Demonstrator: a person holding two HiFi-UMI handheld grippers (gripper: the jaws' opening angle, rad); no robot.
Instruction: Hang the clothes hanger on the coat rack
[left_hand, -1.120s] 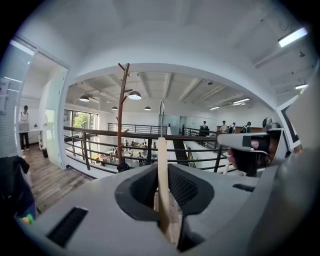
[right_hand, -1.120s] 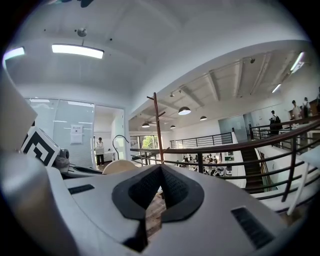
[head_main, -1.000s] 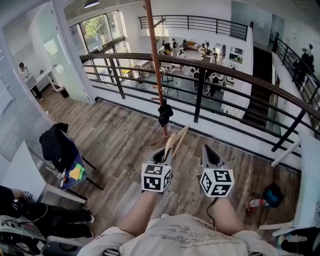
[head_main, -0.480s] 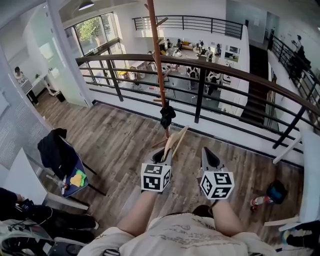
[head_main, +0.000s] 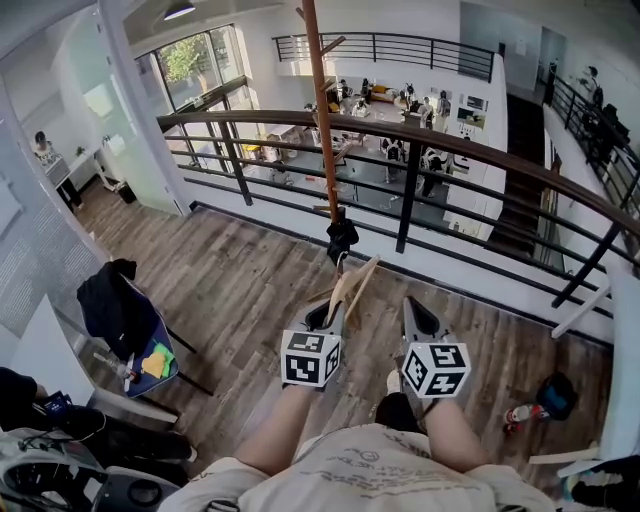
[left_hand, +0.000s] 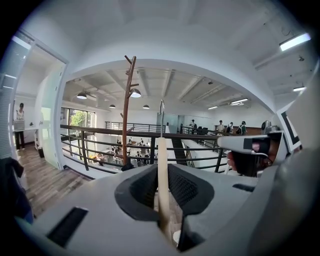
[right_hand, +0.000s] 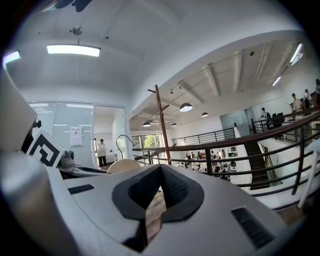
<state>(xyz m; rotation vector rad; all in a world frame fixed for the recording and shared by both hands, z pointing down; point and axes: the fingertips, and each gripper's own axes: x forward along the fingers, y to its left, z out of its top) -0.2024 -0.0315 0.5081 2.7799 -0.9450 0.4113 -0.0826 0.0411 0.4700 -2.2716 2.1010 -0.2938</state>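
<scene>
Mid-approach to rack (head_main: 322, 110), with hanger (head_main: 355, 278) clamped in left gripper (head_main: 325, 314) and right gripper (head_main: 418, 315) closed on nothing; next, raise hook (left_hand: 161, 112) over 1 upper peg (left_hand: 132, 60).

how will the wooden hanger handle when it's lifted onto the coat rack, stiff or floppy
Likely stiff: the wooden hanger stands straight out of the left gripper without sagging. It looks thin and light. Pinched at one spot, it may pivot if bumped.

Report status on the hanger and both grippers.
Left gripper shut on wooden clothes hanger, hook up. Right gripper shut, empty. Coat rack ahead, hanger not yet on it. Dark item hung low on its pole.
</scene>
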